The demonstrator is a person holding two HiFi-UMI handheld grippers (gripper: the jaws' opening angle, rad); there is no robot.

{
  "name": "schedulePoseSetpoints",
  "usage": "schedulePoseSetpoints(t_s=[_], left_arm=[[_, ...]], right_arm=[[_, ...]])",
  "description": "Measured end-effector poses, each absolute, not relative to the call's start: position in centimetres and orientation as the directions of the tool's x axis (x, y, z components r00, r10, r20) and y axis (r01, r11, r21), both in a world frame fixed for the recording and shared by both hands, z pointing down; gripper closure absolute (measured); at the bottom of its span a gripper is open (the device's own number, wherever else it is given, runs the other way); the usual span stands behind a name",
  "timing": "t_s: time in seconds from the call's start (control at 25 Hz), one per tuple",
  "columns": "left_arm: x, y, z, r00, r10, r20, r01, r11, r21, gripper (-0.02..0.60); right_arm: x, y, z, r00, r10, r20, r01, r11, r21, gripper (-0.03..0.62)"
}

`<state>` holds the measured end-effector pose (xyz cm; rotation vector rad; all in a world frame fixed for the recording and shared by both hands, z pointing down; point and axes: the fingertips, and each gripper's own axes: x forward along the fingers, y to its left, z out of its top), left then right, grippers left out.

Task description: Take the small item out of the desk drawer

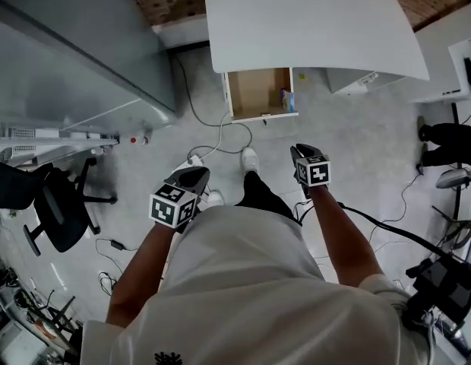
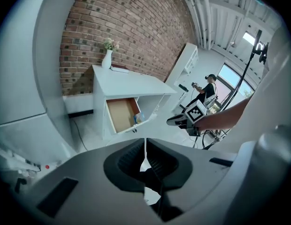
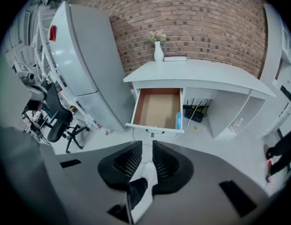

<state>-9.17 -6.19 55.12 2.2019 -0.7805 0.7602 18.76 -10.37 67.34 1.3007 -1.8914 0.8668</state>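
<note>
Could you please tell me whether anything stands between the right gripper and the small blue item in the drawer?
Nothing visible does: only floor lies between the right gripper and the open wooden-lined drawer, where the small blue item stands uncovered against its right wall.

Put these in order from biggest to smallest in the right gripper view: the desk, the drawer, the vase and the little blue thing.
1. desk
2. drawer
3. vase and little blue thing: they look about alike, and the vase stands farther back, so I won't rank them.
</note>
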Motion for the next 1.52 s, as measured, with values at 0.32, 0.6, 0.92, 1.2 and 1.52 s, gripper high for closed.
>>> schedulePoseSetpoints(t_s=[0.32,0.6,0.92,1.2,1.52], left_arm=[[-3.2,-17.4,55.3,0.592,-0.314,0.742,-0.756,-0.535,0.377,0.551],[-1.4,-22.0,55.9,0.528,-0.31,0.791,-0.796,-0.505,0.334,0.551],[0.1,-24.1,56.4,0.487,-0.294,0.822,-0.821,-0.475,0.317,0.551],[-0.6,-25.5,57.6,0.456,-0.276,0.846,-0.837,-0.458,0.301,0.549],[-1.5,-25.4,58.0,0.438,-0.27,0.857,-0.848,-0.441,0.294,0.549]], right_arm=[[26.0,-24.5,74.6,-0.252,-0.454,0.855,-0.959,0.235,-0.157,0.459],[28.2,-30.1,79.9,-0.229,-0.397,0.889,-0.963,0.228,-0.146,0.41],[29.2,-33.5,84.8,-0.211,-0.351,0.912,-0.962,0.239,-0.13,0.401],[29.0,-35.4,89.3,-0.206,-0.324,0.924,-0.959,0.254,-0.125,0.401],[28.8,-35.8,90.1,-0.179,-0.265,0.947,-0.97,0.209,-0.125,0.424]])
